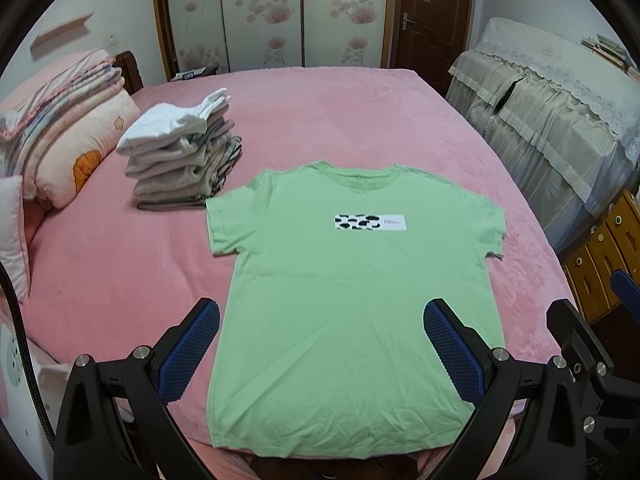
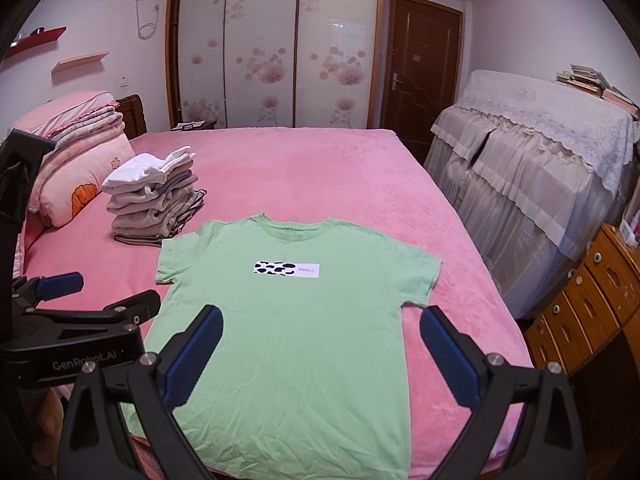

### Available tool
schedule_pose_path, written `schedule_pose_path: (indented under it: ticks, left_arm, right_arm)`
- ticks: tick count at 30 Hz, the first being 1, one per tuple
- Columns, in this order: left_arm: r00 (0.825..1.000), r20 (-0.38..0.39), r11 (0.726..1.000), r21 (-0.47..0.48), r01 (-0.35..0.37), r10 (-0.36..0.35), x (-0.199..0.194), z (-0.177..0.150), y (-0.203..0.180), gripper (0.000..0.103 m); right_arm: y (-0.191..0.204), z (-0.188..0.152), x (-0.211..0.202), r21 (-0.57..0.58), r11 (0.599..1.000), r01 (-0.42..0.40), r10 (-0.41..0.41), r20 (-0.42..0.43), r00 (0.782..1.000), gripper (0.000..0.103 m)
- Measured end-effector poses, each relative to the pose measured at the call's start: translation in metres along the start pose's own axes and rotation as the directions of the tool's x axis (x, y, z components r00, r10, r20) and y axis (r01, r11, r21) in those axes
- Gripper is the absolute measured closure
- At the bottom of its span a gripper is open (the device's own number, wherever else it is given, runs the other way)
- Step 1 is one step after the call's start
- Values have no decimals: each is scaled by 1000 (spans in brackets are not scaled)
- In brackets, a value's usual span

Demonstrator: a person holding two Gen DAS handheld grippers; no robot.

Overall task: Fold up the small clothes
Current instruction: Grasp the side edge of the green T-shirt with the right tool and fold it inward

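A light green T-shirt [image 1: 352,280] [image 2: 292,320] lies flat and face up on the pink bed, collar away from me, with a white patch of black spots on the chest. My left gripper [image 1: 322,312] hovers open above the shirt's lower half, its blue-padded fingers spread wide, nothing between them. My right gripper [image 2: 320,320] is open too, over the shirt's lower right part and hem side. In the right wrist view the left gripper [image 2: 100,292] shows at the left edge, beside the shirt's left sleeve.
A stack of folded clothes [image 1: 184,152] [image 2: 154,196] stands left of the shirt's collar. Folded quilts and pillows [image 1: 68,136] lie at the bed's head on the left. A covered cabinet [image 2: 540,184] and wooden drawers [image 2: 588,304] stand right of the bed.
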State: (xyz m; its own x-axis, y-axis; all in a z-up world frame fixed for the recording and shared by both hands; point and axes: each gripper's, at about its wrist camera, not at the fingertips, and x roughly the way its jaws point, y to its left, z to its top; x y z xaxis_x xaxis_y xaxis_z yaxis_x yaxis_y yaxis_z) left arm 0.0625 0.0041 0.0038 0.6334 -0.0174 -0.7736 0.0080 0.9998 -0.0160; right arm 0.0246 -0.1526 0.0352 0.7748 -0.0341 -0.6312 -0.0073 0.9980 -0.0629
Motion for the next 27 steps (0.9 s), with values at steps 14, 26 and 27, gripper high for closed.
schedule_pose_path:
  ticks: [14, 26, 27]
  left_arm:
    - [998, 63, 1000, 14, 3, -4, 17, 50, -17, 1]
    - [995, 63, 997, 6, 72, -72, 58, 78, -34, 1]
    - [995, 61, 997, 4, 76, -76, 63, 80, -35, 1]
  right_arm:
    - [-34, 36, 34, 18, 999, 43, -43, 19, 999, 13]
    - [-70, 49, 77, 63, 994, 93, -92, -18, 996, 21]
    - [-75, 49, 82, 72, 993, 93, -91, -25, 996, 22]
